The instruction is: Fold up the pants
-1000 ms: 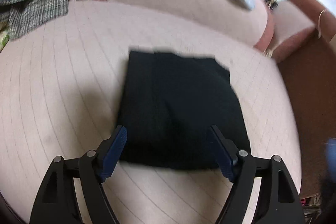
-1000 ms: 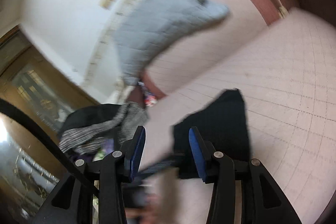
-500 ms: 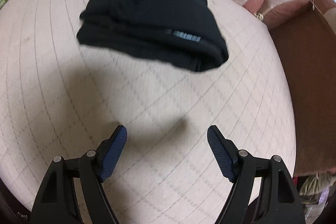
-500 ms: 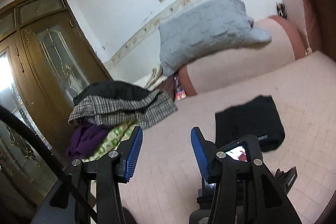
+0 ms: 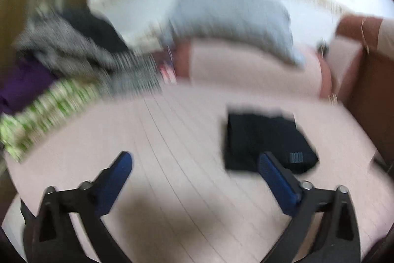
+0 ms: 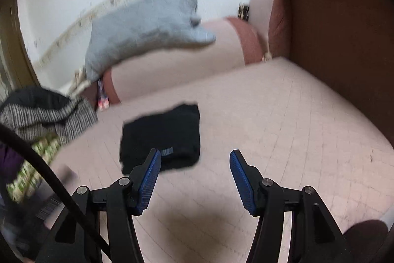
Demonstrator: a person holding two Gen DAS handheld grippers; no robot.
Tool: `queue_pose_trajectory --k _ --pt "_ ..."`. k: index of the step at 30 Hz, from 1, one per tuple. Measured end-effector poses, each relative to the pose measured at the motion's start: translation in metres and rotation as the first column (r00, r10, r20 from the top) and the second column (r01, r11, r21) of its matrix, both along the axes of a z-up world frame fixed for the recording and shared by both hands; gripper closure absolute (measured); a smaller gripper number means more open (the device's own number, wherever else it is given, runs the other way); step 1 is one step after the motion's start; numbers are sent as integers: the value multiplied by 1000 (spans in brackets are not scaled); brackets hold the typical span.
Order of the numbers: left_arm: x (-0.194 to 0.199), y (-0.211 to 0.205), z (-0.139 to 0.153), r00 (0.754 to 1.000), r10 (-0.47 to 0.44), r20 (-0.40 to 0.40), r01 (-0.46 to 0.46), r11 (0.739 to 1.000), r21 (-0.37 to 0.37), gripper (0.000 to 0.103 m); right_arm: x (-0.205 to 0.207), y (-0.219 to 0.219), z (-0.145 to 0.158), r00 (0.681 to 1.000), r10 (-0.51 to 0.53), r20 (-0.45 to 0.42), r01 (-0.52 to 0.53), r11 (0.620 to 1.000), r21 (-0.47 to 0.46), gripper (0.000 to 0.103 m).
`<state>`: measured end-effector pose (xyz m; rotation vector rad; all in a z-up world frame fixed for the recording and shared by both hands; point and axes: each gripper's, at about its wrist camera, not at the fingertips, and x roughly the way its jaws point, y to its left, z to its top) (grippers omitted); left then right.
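The black pants (image 5: 266,139) lie folded into a compact rectangle on the pink quilted sofa seat (image 5: 172,139), a small grey label on their near edge. In the right wrist view the pants (image 6: 165,134) lie just beyond my left finger. My left gripper (image 5: 197,164) is open and empty, held above the seat to the left of the pants. My right gripper (image 6: 195,162) is open and empty, held above the seat to the right of the pants. Neither gripper touches the pants.
A pile of clothes (image 5: 61,61) lies at the left end of the seat, also in the right wrist view (image 6: 37,120). A grey quilted cushion (image 6: 147,24) rests on the backrest (image 6: 177,65). A brown armrest (image 6: 339,41) stands at the right.
Both grippers have pulled back from the pants and tilted up toward the sofa back. My right gripper's jaws have opened wider. The folded pants stay on the seat.
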<state>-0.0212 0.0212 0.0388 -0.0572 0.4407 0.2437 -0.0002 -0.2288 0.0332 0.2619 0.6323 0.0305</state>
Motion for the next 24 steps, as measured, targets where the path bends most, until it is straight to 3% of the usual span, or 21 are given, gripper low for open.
queue_pose_trajectory --k 3,6,10,13,19,24 --pt "-15 -9 28 993 2 119 -17 992 125 0 4 19 -11 997 66 -33 -67 997 -41 40" --pt "-19 -18 36 993 -31 111 11 984 177 0 6 33 -15 991 127 -34 -129 990 -64 39" --pt "-7 -24 27 986 -163 -38 165 984 62 0 4 40 -21 987 156 -49 -159 985 -64 37" --pt "10 -26 2 956 -222 -190 224 975 -10 0 4 39 -30 985 152 -82 -158 985 -69 37" --pt "28 -19 -42 915 -206 -347 194 979 -69 0 9 42 -56 977 140 -164 -157 983 -97 36" --pt "28 -16 -63 893 -197 -405 168 980 -107 0 16 43 -77 968 111 -224 -146 979 -145 36"
